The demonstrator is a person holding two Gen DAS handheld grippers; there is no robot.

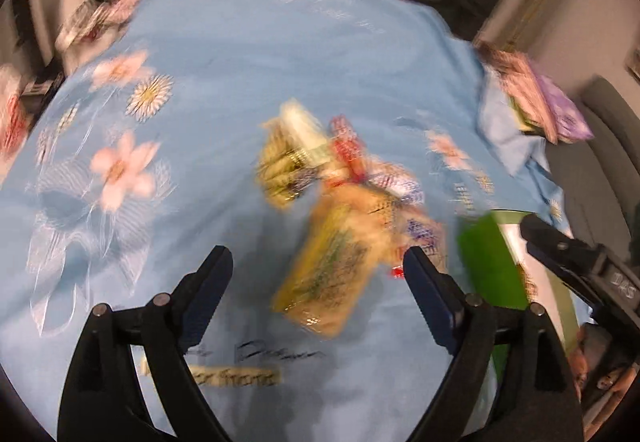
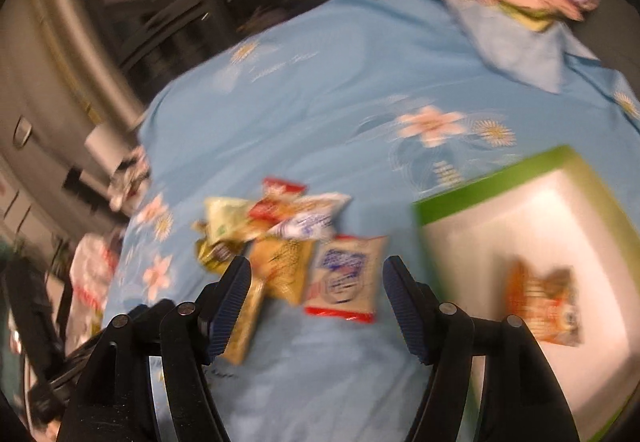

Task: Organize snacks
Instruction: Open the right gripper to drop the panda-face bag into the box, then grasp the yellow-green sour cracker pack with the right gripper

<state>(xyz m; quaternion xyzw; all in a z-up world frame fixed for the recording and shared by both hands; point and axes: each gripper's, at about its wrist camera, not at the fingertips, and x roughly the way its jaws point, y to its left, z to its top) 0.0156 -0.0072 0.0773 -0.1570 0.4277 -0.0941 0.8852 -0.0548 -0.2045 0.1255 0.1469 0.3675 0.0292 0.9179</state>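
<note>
left claw (image 1: 318, 262): we've got it wide, empty | right claw (image 2: 316, 272): wide, empty too | snack pile (image 2: 280, 238): mid-bed on the blue sheet (image 2: 320, 101) | green box (image 2: 560, 226): beside pile, one orange packet (image 2: 544, 306) inside

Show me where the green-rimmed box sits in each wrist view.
Left wrist: green-rimmed box at lower right, just past the right finger.
Right wrist: same box fills the right side, one orange packet inside.
Shared landmark: snack pile on the blue floral sheet.
</note>
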